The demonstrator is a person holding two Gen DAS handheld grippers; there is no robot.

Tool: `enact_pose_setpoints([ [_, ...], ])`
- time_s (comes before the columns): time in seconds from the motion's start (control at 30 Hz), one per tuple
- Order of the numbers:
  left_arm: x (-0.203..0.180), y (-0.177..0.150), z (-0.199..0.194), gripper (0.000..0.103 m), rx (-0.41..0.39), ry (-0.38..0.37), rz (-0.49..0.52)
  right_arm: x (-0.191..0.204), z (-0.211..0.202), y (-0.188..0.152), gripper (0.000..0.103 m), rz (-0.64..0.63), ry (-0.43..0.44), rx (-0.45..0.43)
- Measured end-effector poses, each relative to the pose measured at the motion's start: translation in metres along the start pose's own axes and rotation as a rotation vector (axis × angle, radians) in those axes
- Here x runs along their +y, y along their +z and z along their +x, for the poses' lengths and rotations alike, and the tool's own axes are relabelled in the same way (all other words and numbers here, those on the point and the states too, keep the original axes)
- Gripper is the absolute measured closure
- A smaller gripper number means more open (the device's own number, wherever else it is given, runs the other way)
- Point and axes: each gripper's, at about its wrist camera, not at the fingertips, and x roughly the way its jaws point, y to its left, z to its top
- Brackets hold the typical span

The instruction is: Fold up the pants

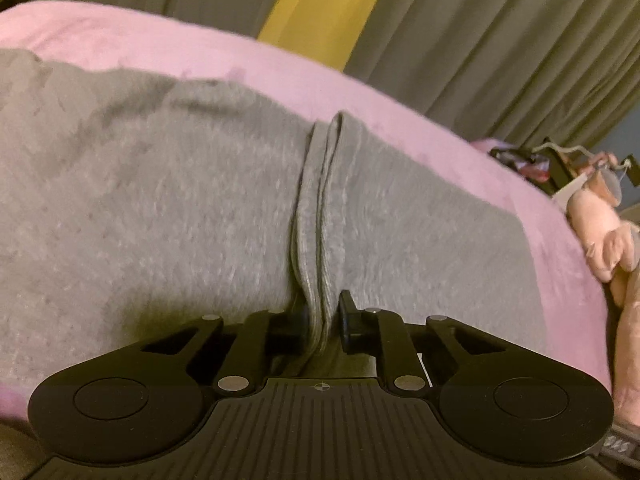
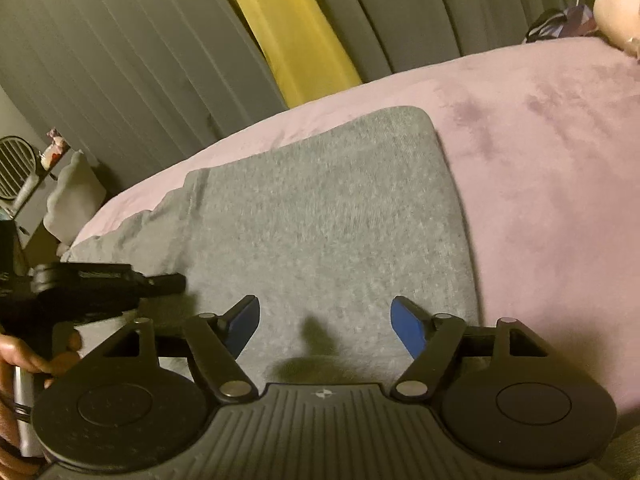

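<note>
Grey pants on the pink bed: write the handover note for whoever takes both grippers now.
Left gripper: shut on a ridge of the grey pants.
Right gripper: open, above the pants, holding nothing.
Pants lie on the pink blanket, already folded into a compact rectangle with one rounded fold corner.
Left to do: finish the last fold, release, smooth flat.
</note>
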Motion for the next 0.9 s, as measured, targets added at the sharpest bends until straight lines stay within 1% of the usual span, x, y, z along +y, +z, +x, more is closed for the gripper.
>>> enact_pose_setpoints([
  [0.1,0.005,0.003,-0.014,0.086,-0.034,0.007,-0.011,0.002,-0.001,-0.001,0.029,-0.034,-0.008,-0.006],
  [0.17,0.008,0.008,-0.019,0.086,-0.044,0.025,-0.009,0.003,0.000,-0.001,0.029,-0.047,-0.013,-0.003],
  [0.23,0.013,0.009,-0.017,0.086,-0.042,0.057,-0.015,0.000,0.001,-0.001,0.028,-0.046,-0.014,0.007],
  [0.33,0.027,0.005,-0.015,0.086,-0.016,0.067,-0.060,-0.004,0.004,0.003,0.024,-0.028,-0.031,0.021],
  [0.43,0.025,-0.001,-0.013,0.084,-0.017,0.107,-0.023,-0.007,0.005,0.004,0.024,-0.004,-0.027,0.027],
  [0.57,0.021,-0.003,-0.014,0.079,-0.035,0.137,-0.003,-0.008,0.002,0.008,0.025,0.007,-0.016,0.003],
  [0.63,0.019,-0.004,-0.018,0.076,-0.044,0.155,0.001,-0.008,0.001,0.011,0.033,0.001,-0.023,-0.018],
  [0.67,0.017,-0.005,-0.021,0.073,-0.058,0.173,0.005,-0.008,0.003,0.013,0.043,-0.005,-0.029,-0.019],
  [0.7,0.014,-0.006,-0.023,0.071,-0.078,0.193,0.019,-0.006,0.004,0.014,0.050,-0.010,-0.041,-0.016],
  [0.77,0.003,-0.010,-0.030,0.070,-0.140,0.244,0.063,-0.006,0.013,0.018,0.054,-0.019,-0.062,0.003],
  [0.83,-0.007,-0.014,-0.036,0.064,-0.208,0.266,0.112,-0.003,0.021,0.021,0.055,-0.037,-0.087,0.030],
  [0.87,-0.012,-0.016,-0.037,0.056,-0.240,0.263,0.132,-0.001,0.027,0.023,0.055,-0.056,-0.099,0.039],
  [0.9,-0.015,-0.018,-0.038,0.043,-0.264,0.256,0.145,0.000,0.032,0.024,0.055,-0.075,-0.108,0.036],
])
